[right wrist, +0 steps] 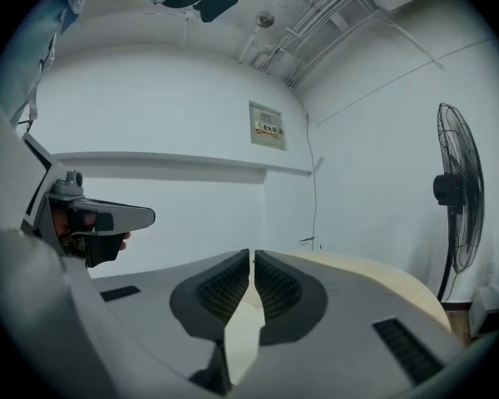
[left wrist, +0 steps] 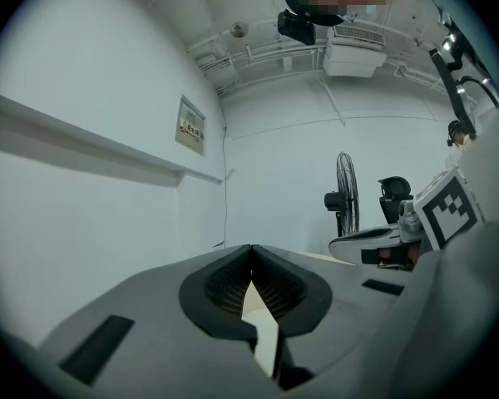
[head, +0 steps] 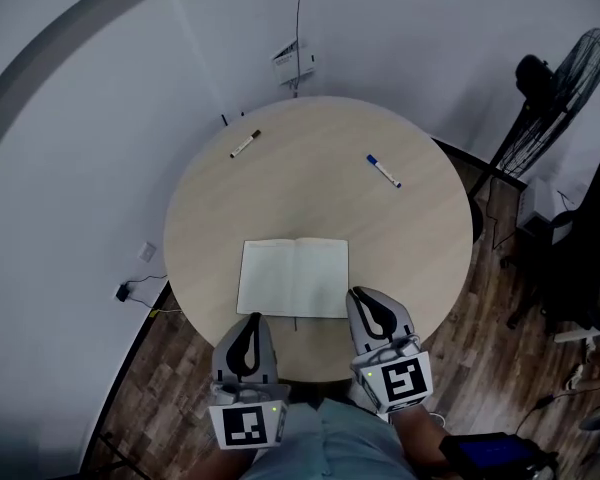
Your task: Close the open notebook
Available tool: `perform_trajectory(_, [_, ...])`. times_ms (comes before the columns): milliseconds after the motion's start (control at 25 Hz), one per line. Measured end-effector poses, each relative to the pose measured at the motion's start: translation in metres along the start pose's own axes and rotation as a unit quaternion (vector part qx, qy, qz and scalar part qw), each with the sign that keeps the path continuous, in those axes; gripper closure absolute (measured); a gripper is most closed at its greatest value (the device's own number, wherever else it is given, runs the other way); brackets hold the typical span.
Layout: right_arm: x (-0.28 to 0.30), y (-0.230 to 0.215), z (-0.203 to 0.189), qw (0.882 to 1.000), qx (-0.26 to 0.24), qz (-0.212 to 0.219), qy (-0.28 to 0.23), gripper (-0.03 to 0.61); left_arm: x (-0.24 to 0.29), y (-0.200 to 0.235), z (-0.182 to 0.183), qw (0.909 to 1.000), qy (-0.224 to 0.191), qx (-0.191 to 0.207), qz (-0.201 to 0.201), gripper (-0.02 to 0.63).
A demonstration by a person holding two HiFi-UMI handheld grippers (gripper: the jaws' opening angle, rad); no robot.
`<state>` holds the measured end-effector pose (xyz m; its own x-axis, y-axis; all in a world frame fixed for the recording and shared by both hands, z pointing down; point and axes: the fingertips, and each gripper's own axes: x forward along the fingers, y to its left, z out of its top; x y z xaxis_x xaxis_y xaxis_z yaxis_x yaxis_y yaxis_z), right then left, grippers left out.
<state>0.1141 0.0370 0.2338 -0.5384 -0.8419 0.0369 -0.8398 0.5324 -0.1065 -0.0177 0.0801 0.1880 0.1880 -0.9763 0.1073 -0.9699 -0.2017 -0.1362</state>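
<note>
An open notebook [head: 294, 277] with blank white pages lies flat near the front edge of the round beige table [head: 310, 158]. My left gripper [head: 251, 320] hovers just in front of the notebook's left page, jaws shut with nothing between them. Over the notebook's front right corner sits my right gripper [head: 358, 294], also shut and empty. In the left gripper view the left gripper [left wrist: 250, 248] points level across the table with its tips touching. In the right gripper view the right gripper [right wrist: 251, 253] points level too, its tips all but touching.
A black-capped marker [head: 245, 144] lies at the table's back left and a blue-capped marker [head: 384, 170] at the back right. A standing fan [head: 570, 73] and a dark chair [head: 585, 238] stand to the right. White walls curve round the back and left.
</note>
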Motion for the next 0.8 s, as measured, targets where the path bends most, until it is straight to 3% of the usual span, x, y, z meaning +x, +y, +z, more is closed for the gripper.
perform_trajectory(200, [0.03,-0.002,-0.007,0.999,-0.001,0.01,0.041,0.528,0.02,0.023,-0.012,0.9998,0.017,-0.004,0.014,0.595])
perform_trajectory(440, [0.083,0.005,-0.021,0.999,0.015,0.019,0.047,0.528,0.053,0.06,-0.032,0.9985,0.034,-0.038,0.021,0.594])
perform_trajectory(800, [0.167,0.036,-0.078,0.994,0.027,0.051,0.098,0.528,0.101,0.122,-0.109,0.9914,0.108,-0.071,0.019,0.594])
